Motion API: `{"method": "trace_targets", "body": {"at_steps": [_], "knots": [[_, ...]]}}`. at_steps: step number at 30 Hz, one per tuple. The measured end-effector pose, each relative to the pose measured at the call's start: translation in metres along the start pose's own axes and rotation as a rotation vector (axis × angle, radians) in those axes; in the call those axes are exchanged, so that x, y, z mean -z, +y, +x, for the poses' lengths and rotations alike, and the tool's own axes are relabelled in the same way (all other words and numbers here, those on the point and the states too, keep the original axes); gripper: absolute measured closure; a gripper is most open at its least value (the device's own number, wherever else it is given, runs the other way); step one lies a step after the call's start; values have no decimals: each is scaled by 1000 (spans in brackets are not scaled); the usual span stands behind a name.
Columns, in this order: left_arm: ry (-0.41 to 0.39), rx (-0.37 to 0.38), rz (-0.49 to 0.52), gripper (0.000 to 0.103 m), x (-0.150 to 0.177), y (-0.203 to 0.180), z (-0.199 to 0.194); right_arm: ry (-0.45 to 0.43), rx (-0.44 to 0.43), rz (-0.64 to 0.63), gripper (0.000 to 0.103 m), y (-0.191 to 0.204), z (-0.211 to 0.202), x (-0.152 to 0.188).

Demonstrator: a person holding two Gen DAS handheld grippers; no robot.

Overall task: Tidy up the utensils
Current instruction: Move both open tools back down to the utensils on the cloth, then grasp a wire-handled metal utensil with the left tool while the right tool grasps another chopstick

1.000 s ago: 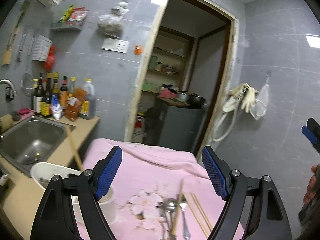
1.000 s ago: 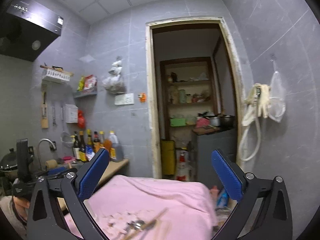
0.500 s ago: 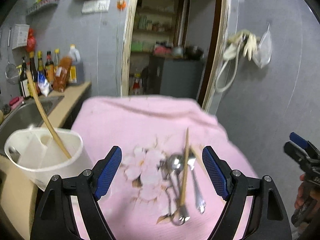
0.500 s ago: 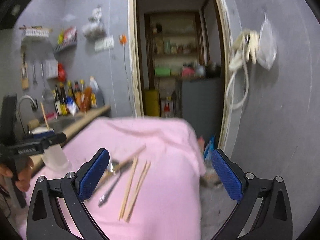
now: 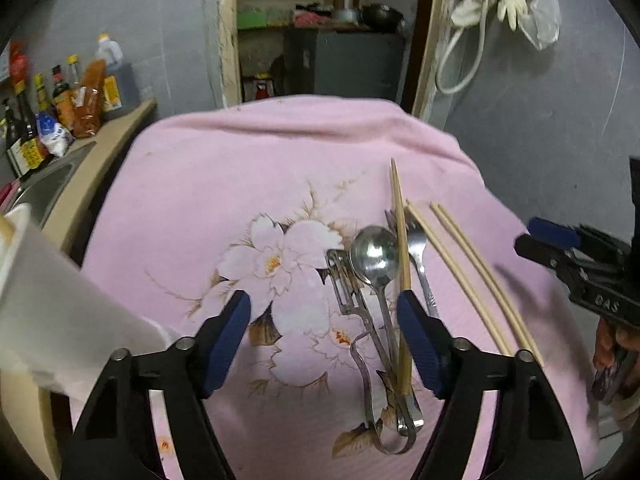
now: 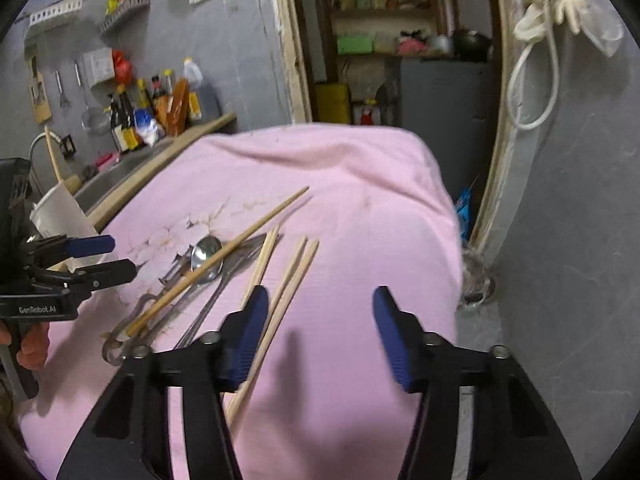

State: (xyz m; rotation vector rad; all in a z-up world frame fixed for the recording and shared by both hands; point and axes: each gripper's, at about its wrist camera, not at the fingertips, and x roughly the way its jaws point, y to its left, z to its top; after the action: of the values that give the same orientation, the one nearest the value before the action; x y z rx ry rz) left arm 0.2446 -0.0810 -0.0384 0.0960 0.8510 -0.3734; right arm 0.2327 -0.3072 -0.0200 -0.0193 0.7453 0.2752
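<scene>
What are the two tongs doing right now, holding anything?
Left tongs: open, closing, holding nothing, above the spoon and peeler.
Right tongs: open, closing, holding nothing; bare pink cloth between them.

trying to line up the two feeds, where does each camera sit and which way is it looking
Left wrist: on the left gripper, tilted down at the spoon and peeler on the pink cloth; its own closing fingers show, nothing gripped.
Right wrist: on the right gripper, angled down at the chopsticks; its closing fingers are empty.
Shared: the cloth, utensil pile and doorway; each view catches the other gripper at its edge.
</scene>
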Motion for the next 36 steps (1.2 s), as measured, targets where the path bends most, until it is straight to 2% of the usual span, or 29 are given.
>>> {"method": "trace_targets", "body": {"at_steps": [2,5,8,11,15,22,27,28,30,31,33,36], "knots": [[33,0,15,46,-1,-1,9,29,-9,-17,65,0,11,-3],[64,3,28,48,-3,-3,20,65,-24,-34,70,1,23,-6],[93,8,43,50,-7,-4,30,93,-37,-37,73,0,33,-8],[136,-12,62,62,-10,-7,40,120,-56,-28,74,-2,40,-10],[162,-12,69,67,-14,-8,47,140,-67,-29,75,-2,46,-15],[220,-42,118,68,-21,-13,60,190,-42,-50,80,2,64,-26],[266,-39,143,69,-28,-14,66,242,-21,-77,79,8,80,-37],[270,-33,142,71,-29,-13,66,259,-25,-72,79,8,83,-40],[267,-36,136,83,-29,-11,65,285,-20,-90,79,10,85,-42],[262,-35,130,85,-29,-11,64,293,-15,-98,80,11,86,-43],[251,-27,104,90,-26,-10,60,308,-2,-82,92,9,86,-45],[224,-19,67,94,-25,-8,56,310,-31,38,99,-6,82,-46]]}}
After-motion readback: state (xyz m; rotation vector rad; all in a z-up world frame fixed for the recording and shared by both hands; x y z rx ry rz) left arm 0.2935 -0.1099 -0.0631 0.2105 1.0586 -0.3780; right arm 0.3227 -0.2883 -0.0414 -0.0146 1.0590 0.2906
